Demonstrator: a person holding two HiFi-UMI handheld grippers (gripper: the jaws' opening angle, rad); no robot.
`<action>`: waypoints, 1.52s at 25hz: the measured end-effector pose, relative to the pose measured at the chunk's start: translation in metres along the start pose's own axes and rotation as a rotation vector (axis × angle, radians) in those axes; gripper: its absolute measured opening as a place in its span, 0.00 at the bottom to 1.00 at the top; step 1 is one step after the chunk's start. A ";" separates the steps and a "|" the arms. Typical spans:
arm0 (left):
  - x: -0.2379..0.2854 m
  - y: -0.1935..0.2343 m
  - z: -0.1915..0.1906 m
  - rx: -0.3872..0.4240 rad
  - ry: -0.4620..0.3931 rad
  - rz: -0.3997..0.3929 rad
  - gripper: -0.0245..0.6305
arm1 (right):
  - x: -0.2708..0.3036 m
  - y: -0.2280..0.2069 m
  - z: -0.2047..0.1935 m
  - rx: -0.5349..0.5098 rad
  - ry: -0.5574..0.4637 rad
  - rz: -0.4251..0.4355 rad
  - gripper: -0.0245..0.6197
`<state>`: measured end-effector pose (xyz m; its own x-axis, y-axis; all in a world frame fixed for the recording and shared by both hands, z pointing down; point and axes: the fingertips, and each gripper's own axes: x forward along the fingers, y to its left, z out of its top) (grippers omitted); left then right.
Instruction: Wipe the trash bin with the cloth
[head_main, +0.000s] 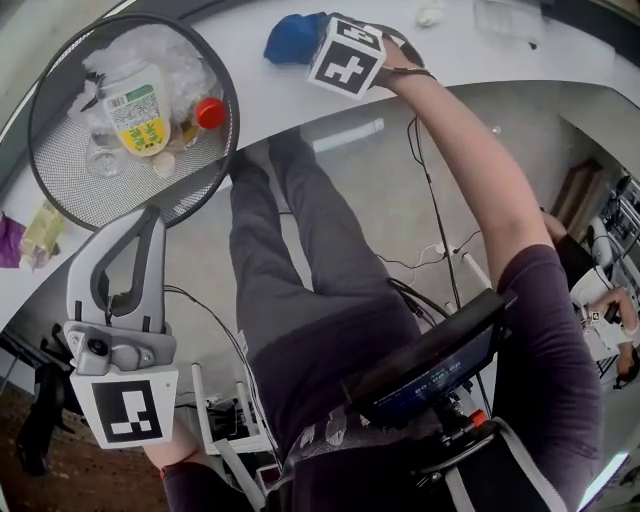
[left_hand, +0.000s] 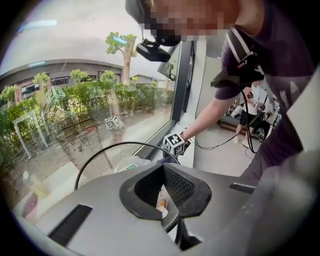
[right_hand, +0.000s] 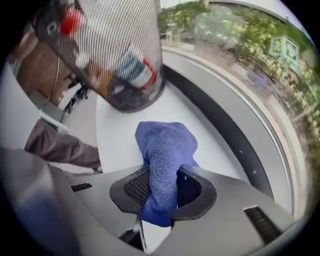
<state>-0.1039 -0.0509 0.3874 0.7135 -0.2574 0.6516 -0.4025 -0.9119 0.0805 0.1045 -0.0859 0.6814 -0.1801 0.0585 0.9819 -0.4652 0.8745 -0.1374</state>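
Left gripper (left_hand: 167, 197) fingers clamp the trash bin (left_hand: 107, 162) rim; right gripper (right_hand: 162, 195) fingers seemingly pinch half-hidden cloth (right_hand: 167, 145).

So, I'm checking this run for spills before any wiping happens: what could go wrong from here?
1. The left gripper clamps only the thin rim of the black wire-mesh trash bin, which seems to stand near the edge of the white ledge. A hard wipe could tip it and spill the labelled plastic bottle.
2. The right gripper pinches a narrow fold of the blue microfibre cloth. The cloth might slip free or snag on the mesh.
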 end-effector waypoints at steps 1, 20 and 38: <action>-0.001 -0.001 -0.002 0.029 0.016 -0.004 0.03 | -0.012 0.000 0.008 0.068 -0.065 0.034 0.20; 0.027 -0.025 -0.079 0.443 0.394 -0.033 0.30 | -0.136 0.011 0.151 0.903 -0.918 0.780 0.20; 0.022 -0.027 -0.081 0.391 0.402 -0.066 0.34 | -0.094 0.137 0.126 1.057 -0.858 0.935 0.19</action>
<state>-0.1233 -0.0059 0.4608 0.4244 -0.1232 0.8970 -0.0675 -0.9922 -0.1044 -0.0511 -0.0320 0.5538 -0.9488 -0.2372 0.2085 -0.2090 -0.0236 -0.9776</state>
